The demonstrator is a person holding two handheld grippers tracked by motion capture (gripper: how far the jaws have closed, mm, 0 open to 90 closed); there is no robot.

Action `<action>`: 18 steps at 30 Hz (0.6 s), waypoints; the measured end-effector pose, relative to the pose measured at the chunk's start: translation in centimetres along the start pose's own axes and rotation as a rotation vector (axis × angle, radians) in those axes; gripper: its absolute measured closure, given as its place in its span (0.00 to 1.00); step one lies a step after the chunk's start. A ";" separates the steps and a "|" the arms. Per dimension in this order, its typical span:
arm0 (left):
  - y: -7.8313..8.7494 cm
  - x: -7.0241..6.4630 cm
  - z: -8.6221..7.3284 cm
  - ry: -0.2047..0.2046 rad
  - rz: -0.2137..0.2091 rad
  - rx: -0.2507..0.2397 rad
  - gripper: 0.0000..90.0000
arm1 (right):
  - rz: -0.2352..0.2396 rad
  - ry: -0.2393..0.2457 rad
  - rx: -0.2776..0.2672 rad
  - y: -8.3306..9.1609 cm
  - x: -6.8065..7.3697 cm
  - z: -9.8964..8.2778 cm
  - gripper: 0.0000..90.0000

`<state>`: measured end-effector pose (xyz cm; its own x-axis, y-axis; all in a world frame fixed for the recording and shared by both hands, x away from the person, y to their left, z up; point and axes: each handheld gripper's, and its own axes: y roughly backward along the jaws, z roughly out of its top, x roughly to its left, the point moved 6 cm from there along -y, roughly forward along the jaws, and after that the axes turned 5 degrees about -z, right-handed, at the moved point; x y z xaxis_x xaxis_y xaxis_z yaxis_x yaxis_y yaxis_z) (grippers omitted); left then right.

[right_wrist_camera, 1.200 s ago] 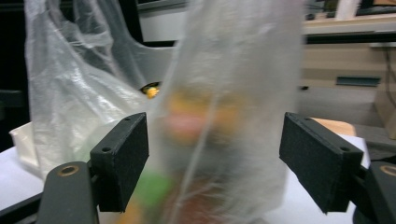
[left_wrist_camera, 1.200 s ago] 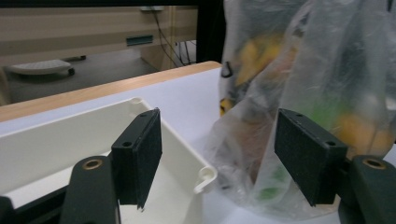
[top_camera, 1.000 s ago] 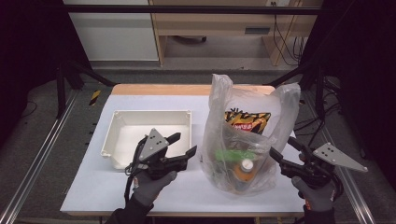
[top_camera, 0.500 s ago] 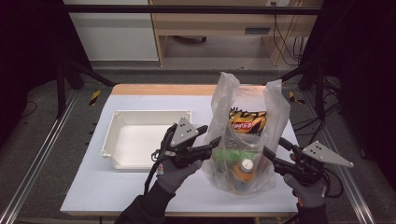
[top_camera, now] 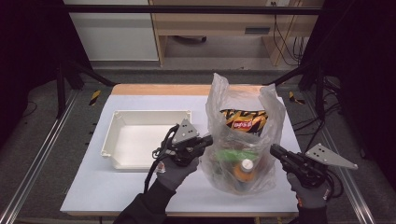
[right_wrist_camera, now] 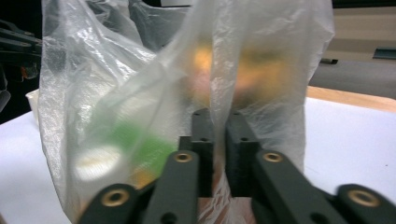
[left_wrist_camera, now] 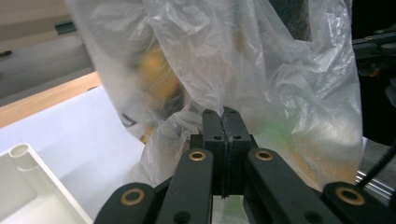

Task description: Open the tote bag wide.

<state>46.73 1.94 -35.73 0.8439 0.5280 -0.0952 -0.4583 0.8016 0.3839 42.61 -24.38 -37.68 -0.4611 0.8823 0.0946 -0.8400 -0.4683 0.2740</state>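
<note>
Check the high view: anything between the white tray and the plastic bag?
Yes: the left claw and its gloved hand lie between the white tray and the plastic bag, claw shut on the bag's side.

Lighting: bright overhead on white worktop; surroundings dark. Soft shadows beneath tray. Plastic bag shows glare. Gripper views: bag contents blurred, near jaws slightly soft.
</note>
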 end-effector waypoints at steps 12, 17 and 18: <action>3.3 -1.0 -5.0 0.022 -0.066 0.033 1.00 | 0.062 -0.033 0.053 1.2 0.6 -1.9 1.00; 3.3 -1.3 -7.1 0.029 -0.080 0.070 1.00 | 0.067 -0.042 0.081 1.7 1.0 -3.4 1.00; 3.2 -1.4 -7.5 0.028 -0.083 0.075 1.00 | 0.069 -0.045 0.084 1.8 1.0 -3.7 1.00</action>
<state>42.00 5.83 -41.23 0.8694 0.4694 -0.1544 -0.3645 0.8201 0.4411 39.58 -24.50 -40.63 -0.5018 0.8504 0.1580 -0.7792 -0.5237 0.3444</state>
